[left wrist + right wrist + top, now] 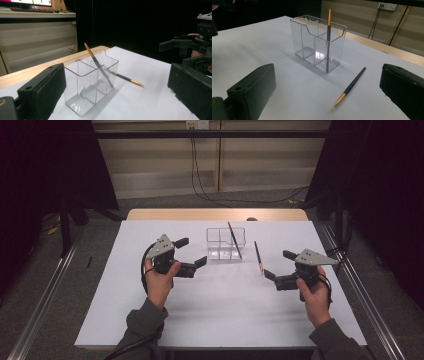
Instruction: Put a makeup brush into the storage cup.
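Observation:
A clear plastic organiser (226, 243) with several compartments stands at the middle of the white table. One dark brush with a gold end (234, 240) leans upright in its right compartment. A second brush (258, 257) lies flat on the table just right of the organiser. My left gripper (192, 252) is open and empty, just left of the organiser. My right gripper (278, 265) is open and empty, close to the near end of the lying brush. In the right gripper view the lying brush (350, 86) rests between the spread jaws, ahead of them, with the organiser (318, 42) beyond.
The white table (220, 310) has broad bare surface in front of both hands. A wooden edge (215, 214) runs along the far side, and metal rails (45, 290) flank the table. In the left gripper view the right gripper (185, 50) shows at far right.

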A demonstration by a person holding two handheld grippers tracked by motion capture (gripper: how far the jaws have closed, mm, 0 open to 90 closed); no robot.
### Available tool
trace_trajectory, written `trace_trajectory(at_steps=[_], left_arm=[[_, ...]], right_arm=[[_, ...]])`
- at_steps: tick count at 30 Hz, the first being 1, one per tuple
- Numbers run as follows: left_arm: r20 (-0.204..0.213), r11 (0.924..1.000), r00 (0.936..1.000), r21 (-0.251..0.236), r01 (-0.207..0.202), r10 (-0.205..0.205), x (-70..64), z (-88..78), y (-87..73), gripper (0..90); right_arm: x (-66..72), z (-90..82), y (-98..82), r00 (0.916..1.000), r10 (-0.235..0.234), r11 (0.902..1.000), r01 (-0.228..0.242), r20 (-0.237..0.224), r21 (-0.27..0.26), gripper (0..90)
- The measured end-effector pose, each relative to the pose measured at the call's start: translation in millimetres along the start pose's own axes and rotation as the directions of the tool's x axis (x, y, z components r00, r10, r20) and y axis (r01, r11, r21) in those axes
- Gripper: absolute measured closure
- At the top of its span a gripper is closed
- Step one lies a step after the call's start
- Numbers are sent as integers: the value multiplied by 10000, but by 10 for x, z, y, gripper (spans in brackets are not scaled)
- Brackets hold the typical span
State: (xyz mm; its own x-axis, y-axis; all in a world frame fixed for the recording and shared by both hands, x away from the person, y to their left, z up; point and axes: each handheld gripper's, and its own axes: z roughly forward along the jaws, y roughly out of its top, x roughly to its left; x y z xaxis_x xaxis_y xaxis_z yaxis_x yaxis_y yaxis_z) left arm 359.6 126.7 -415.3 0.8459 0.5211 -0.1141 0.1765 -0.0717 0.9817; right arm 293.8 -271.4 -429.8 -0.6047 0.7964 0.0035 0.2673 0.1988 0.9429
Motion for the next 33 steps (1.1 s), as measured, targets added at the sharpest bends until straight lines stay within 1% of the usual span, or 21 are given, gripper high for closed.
trace_trajectory(at_steps=[1,2,4,7,8,11,12,13,14,15,16,17,18,19,21,22,25,26,27,29,33], left_arm=[[-6,10000,10000,0,-2,2,-1,-1,1,16],[-54,10000,10000,-3,-1,0,-4,-2,2,16],[-23,10000,10000,51,-67,67,-2,-9,9,15],[-11,10000,10000,-50,-21,21,-5,-9,9,15],[17,10000,10000,-63,-36,36,-4,-11,8,16],[12,10000,10000,-67,-20,20,-6,-21,6,16],[17,9999,9999,1,-133,133,8,-32,5,16],[-18,10000,10000,-36,-61,61,4,-34,3,16],[109,9999,9998,54,-144,143,15,-41,5,17],[-22,10000,10000,-62,7,-7,0,-38,1,17],[60,10000,10000,-36,-2,2,3,-42,-1,17],[-42,10000,10000,-38,-40,40,-2,-42,-3,17],[-15,10000,10000,-24,-29,29,-4,-43,-6,17],[-35,9998,9999,115,-146,146,-1,-51,-3,17],[-30,10000,10000,-19,-26,26,-4,-52,-12,17],[-4,10000,10000,7,-44,44,0,-62,-13,17],[-116,10000,9999,67,-51,51,0,-92,-14,17],[-136,10000,9999,9,-29,29,-1,-98,-15,17],[-117,9999,9999,48,-101,102,6,-113,-15,17],[-170,10000,9999,-4,17,-17,3,-127,-16,17],[-163,10000,9999,-53,-24,23,16,-149,-21,17]], right_arm=[[0,11,7,10000,30,10000,-30,41,36,1],[-1,28,10,10000,40,10000,-40,28,13,1],[-5,48,18,10000,-21,10000,21,-51,94,1],[-20,89,36,10000,-57,9998,58,-20,171,1],[-28,102,43,10000,-32,9999,33,-36,125,1],[-53,129,63,10000,48,10000,-49,55,81,1],[-63,139,69,10000,32,10000,-33,84,82,1],[-70,150,78,9998,80,10000,-81,159,58,1],[-82,158,85,9999,77,9999,-77,77,85,1],[-89,171,92,9999,50,10000,-51,160,69,1],[-94,181,100,9998,86,9999,-88,198,90,1],[-99,191,108,9998,69,9999,-71,177,100,1],[-106,200,114,9998,70,9999,-72,204,97,1],[-111,214,120,9997,104,9999,-106,210,87,1],[-120,237,131,9997,92,9999,-93,216,76,1],[-124,243,137,9997,112,9999,-114,197,111,1],[-129,287,151,9998,117,9999,-119,150,114,1],[-130,299,158,9998,52,9999,-55,176,139,1],[-129,313,164,9999,87,9999,-89,144,121,1],[-130,331,176,9999,73,9999,-75,139,115,1],[-124,373,192,9999,84,10000,-85,86,39,1]])
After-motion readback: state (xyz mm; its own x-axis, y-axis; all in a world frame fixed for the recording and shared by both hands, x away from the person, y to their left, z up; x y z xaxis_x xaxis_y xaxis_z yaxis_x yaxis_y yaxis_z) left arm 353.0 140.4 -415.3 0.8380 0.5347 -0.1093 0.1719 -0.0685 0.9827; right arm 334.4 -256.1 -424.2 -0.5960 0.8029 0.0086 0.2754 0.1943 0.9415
